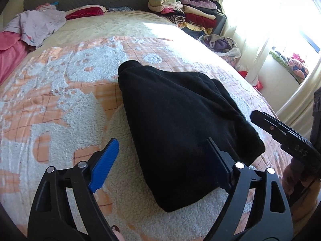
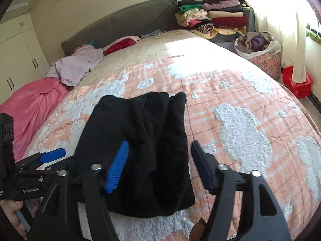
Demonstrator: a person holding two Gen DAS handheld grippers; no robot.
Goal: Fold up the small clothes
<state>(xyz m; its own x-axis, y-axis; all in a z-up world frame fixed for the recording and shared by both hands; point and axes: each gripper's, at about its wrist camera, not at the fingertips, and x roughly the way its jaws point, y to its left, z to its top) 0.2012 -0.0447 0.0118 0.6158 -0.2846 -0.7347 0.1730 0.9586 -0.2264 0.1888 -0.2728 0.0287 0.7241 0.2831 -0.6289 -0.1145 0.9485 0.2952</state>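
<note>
A black garment (image 1: 180, 110) lies folded into a compact bundle on the orange-and-white fleece blanket (image 1: 60, 100) of a bed. My left gripper (image 1: 162, 145) stands open over its near left edge, the blue pad over the blanket and the dark pad above the cloth, gripping nothing. A finger (image 1: 280, 130) of my right gripper reaches in from the right edge. In the right wrist view the black garment (image 2: 140, 140) lies under my open right gripper (image 2: 160, 146), whose pads do not press on it. The left gripper's blue pad (image 2: 53, 154) shows at the garment's left side.
A stack of folded clothes (image 2: 216, 18) sits by the grey headboard (image 2: 120, 24). A lilac garment (image 2: 78, 66) and a pink blanket (image 2: 32, 104) lie at the bed's far left. A bag of clothes (image 2: 258, 48) and a red bag (image 2: 299, 84) stand beside the curtain.
</note>
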